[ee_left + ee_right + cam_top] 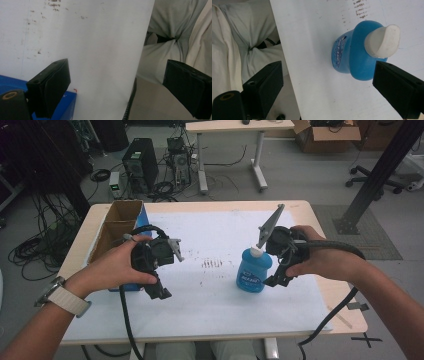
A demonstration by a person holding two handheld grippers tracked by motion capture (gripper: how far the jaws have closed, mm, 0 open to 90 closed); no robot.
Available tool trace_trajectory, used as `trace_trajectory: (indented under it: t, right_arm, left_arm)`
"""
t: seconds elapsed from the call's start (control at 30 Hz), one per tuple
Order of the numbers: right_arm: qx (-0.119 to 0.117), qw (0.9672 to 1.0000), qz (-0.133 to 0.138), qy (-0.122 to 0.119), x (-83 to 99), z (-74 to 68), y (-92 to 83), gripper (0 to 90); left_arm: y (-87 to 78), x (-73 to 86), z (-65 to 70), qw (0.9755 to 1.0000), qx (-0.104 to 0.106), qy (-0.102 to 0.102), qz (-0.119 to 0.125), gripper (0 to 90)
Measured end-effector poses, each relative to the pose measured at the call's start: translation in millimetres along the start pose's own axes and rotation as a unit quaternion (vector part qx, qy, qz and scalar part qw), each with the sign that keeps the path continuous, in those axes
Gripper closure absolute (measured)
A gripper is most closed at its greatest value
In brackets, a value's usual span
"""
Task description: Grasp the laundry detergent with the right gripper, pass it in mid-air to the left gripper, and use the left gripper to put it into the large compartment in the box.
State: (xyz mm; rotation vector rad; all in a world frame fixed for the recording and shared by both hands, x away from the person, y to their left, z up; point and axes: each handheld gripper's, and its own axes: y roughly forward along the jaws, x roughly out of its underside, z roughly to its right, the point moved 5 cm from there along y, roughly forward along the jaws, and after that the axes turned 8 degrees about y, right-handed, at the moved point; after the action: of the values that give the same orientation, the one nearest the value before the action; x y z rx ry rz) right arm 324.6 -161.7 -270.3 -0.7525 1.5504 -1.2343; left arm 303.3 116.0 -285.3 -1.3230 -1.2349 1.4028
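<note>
Between your right gripper's (332,90) jaws there's nothing gripped yet. They're spread wide, and the blue bottle (354,56) stands upright on the worktop (312,82) just past the far jaw, its white cap (382,41) right above that jaw's tip. So I'd say the grab is barely started: you're lined up close, but closing and lifting are all still to do. Your left gripper (117,90) is wide open too, holding nothing, with the blue box (63,106) beside one jaw.
</note>
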Motion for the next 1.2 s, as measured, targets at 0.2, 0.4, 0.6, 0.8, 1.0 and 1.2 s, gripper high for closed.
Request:
trace_trajectory:
  t: [0.2, 0.4, 0.6, 0.8, 1.0, 1.2]
  right_arm:
    - [0.002, 1.0000, 0.001, 0.000, -0.6, 0.3, -2.1, 9.3]
    - [0.008, 0.9999, 0.005, 0.003, -1.4, 2.9, -4.9, 8.2]
    - [0.020, 0.9996, 0.015, 0.016, 0.9, 10.6, -12.7, 6.7]
    - [0.026, 0.9981, 0.031, 0.047, 6.9, 21.3, -15.9, 4.8]
    - [0.032, 0.9965, 0.033, 0.070, 12.8, 28.0, -14.2, 5.0]
    - [0.034, 0.9952, 0.033, 0.085, 16.9, 32.5, -12.1, 5.0]
  left_arm:
    - [0.0, 0.0, -0.6, 1.0000, -0.002, -0.004, 0.004, 7.8]
    - [0.0, -0.1, -1.9, 1.0000, -0.003, -0.004, 0.002, 7.8]
    - [-0.5, -0.3, -2.0, 1.0000, -0.004, -0.005, 0.000, 7.8]
    - [-0.3, -1.1, -2.7, 1.0000, -0.007, -0.005, 0.001, 7.8]
    - [0.2, -1.5, -3.2, 0.9999, -0.008, -0.007, 0.000, 7.8]
    - [0.8, -2.1, -3.8, 0.9999, -0.009, -0.006, -0.001, 7.8]
